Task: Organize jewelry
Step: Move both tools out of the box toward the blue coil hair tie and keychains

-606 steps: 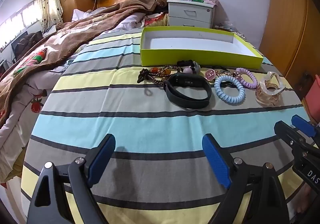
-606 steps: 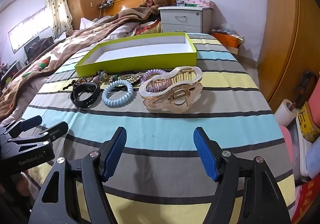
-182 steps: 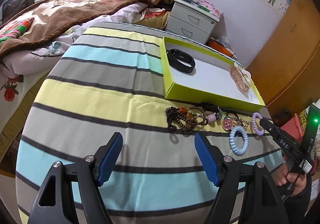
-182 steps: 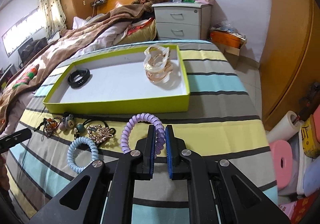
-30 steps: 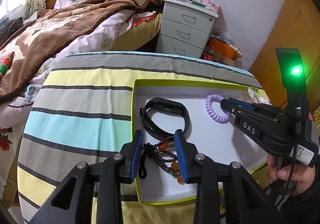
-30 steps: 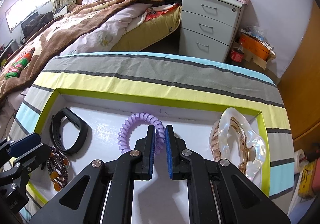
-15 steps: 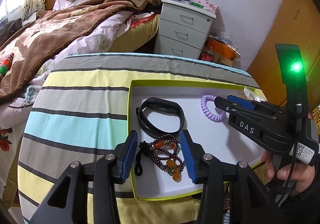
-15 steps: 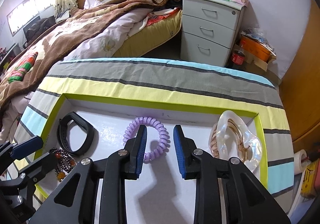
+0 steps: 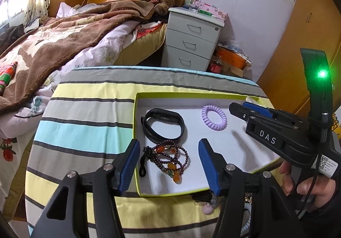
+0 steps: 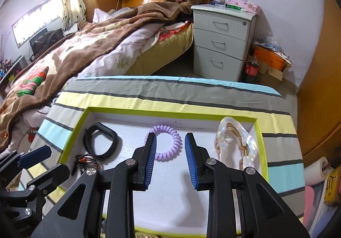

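Observation:
A lime-green tray (image 9: 191, 95) (image 10: 170, 113) sits on the striped cloth. Inside it lie a black band (image 9: 164, 114) (image 10: 106, 129), a purple coil tie (image 9: 214, 107) (image 10: 163, 128), a beaded bracelet (image 9: 170, 166) (image 10: 85, 160) and a clear hair claw (image 10: 236, 142). My left gripper (image 9: 168, 144) (image 10: 53, 161) hovers over the bracelet. Its jaws are opening, and the bracelet lies loose on the tray floor below them, untouched by the pads. My right gripper (image 10: 169, 138) (image 9: 240, 107) stands open just short of the purple coil, which rests flat and free.
More pieces lie outside the tray's near wall: a pink bead charm (image 9: 207, 208) and a pale blue coil (image 9: 247, 223). A person's hand (image 9: 298, 180) holds the right gripper. Beyond the far table edge stand a grey nightstand (image 10: 221, 40) and a bed with a brown blanket (image 10: 85, 50).
Both grippers let go and drew back and up. The left jaws spread off the beaded bracelet; the right jaws opened off the purple coil, which dropped flat onto the tray floor.

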Demonstrator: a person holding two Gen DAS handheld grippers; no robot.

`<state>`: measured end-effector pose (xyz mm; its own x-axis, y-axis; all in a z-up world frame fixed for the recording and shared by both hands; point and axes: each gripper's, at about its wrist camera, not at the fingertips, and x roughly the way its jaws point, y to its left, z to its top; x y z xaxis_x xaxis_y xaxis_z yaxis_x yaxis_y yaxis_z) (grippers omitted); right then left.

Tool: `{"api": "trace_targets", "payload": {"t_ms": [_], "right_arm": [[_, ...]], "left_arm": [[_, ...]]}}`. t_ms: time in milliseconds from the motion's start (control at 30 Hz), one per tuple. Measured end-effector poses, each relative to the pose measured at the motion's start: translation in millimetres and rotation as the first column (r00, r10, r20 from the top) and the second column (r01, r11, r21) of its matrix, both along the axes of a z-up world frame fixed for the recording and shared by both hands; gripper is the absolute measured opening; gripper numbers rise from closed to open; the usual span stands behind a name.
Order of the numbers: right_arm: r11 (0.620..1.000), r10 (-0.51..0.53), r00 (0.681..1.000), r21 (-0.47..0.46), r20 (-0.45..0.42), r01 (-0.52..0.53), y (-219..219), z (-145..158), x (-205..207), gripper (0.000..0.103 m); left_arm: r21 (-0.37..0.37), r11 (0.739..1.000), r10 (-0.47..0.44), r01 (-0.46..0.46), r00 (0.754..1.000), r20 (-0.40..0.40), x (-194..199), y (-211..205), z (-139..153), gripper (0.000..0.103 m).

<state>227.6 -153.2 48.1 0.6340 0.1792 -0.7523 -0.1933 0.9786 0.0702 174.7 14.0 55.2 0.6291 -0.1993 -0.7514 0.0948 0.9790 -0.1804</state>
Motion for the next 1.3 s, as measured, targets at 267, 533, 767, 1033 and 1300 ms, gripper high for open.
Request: {"api": "trace_targets", "payload": {"t_ms": [267, 533, 767, 1033, 1300], "right_arm": [[0.999, -0.004, 0.999, 0.047, 0.046, 0.002, -6, 18, -34, 0.029], [0.996, -0.013, 0.996, 0.084, 0.09, 0.005, -22, 29, -73, 0.029], [0.993, -0.032, 0.996, 0.112, 0.079, 0.023, -39, 18, -105, 0.029], [0.991, -0.012, 1.0, 0.131, 0.017, 0.01, -46, -10, -137, 0.037], [0.993, 0.018, 0.998, 0.114, -0.06, -0.011, -34, -39, -150, 0.046]], "left_arm": [[0.005, 1.0, -0.005, 0.005, 0.999, 0.045, -25, -3, 18, 0.062], [-0.013, 1.0, -0.024, 0.025, 0.997, 0.08, -53, -3, 28, 0.062], [-0.055, 0.998, -0.032, 0.036, 0.997, 0.065, -74, 0, 20, 0.065], [-0.104, 0.994, -0.022, 0.025, 0.999, 0.037, -96, 9, 3, 0.066], [-0.104, 0.994, 0.014, -0.014, 1.0, 0.001, -111, 26, -15, 0.068]]}}
